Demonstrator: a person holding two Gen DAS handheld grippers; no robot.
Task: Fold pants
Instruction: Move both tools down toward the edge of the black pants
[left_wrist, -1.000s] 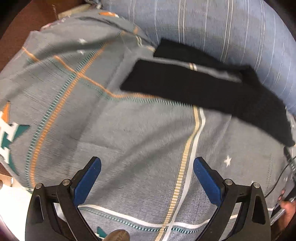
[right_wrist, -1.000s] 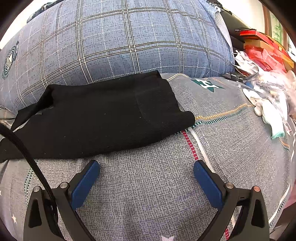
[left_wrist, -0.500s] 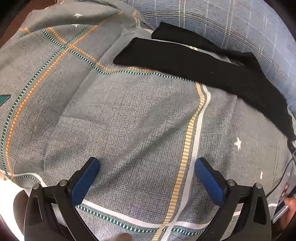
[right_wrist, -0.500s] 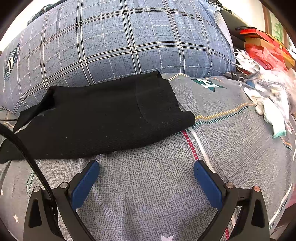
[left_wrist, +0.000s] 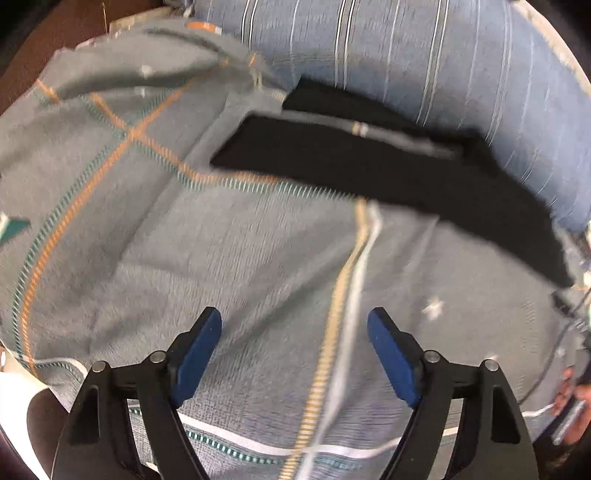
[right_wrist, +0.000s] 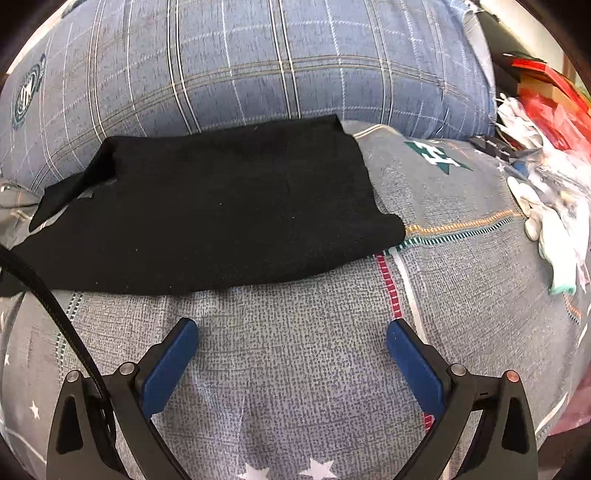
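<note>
Black pants (right_wrist: 207, 214) lie flat on a grey patterned bedsheet (right_wrist: 295, 369), their far edge against a blue plaid pillow (right_wrist: 258, 62). In the left wrist view the pants (left_wrist: 388, 173) stretch across the far side, two legs apart at the left end. My right gripper (right_wrist: 291, 332) is open and empty, hovering over the sheet just in front of the pants' near edge. My left gripper (left_wrist: 294, 321) is open and empty over bare sheet, well short of the pants. The left wrist view is motion-blurred.
White cloths (right_wrist: 550, 229) and red packages (right_wrist: 546, 96) pile up at the right of the bed. A black cable (right_wrist: 44, 291) crosses the left of the right wrist view. The bed's edge and brown floor (left_wrist: 55, 37) show at far left.
My left gripper has swung and its jaws have narrowed somewhat; the pants shifted in its view. My right gripper has edged slightly closer to the pants.
</note>
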